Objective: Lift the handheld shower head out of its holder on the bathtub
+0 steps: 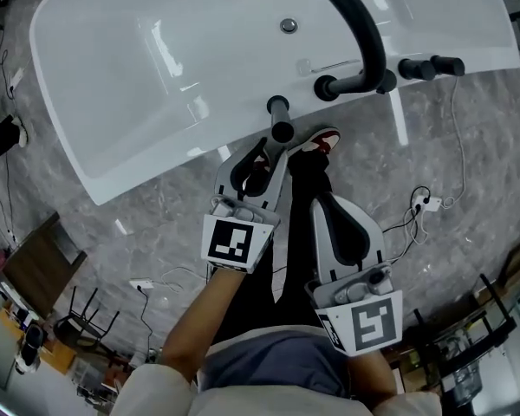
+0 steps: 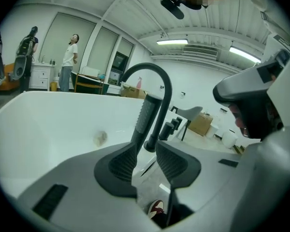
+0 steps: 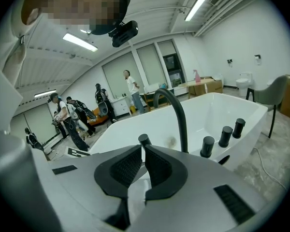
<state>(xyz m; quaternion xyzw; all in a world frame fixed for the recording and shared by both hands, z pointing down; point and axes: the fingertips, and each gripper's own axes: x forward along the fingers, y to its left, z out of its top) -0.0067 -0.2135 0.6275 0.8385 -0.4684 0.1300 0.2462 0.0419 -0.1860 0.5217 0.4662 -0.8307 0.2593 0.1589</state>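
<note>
The handheld shower head (image 1: 280,118) is a dark ribbed stick standing upright in its holder on the white bathtub's (image 1: 113,102) near rim. My left gripper (image 1: 264,152) sits right in front of it, open. In the left gripper view the shower head's handle (image 2: 146,116) rises just past the left pad (image 2: 122,162), and no pad presses on it. My right gripper (image 1: 343,225) hangs lower and to the right over the floor, shut and empty. From the right gripper view only the shower head's top (image 3: 144,140) shows beyond the jaw tips.
A black arched spout (image 1: 357,20) and several black knobs (image 1: 429,68) stand on the rim to the right. The person's red and white shoe (image 1: 322,139) is beside the tub. Cables and a power strip (image 1: 426,203) lie on the grey floor. People (image 3: 131,91) stand far off.
</note>
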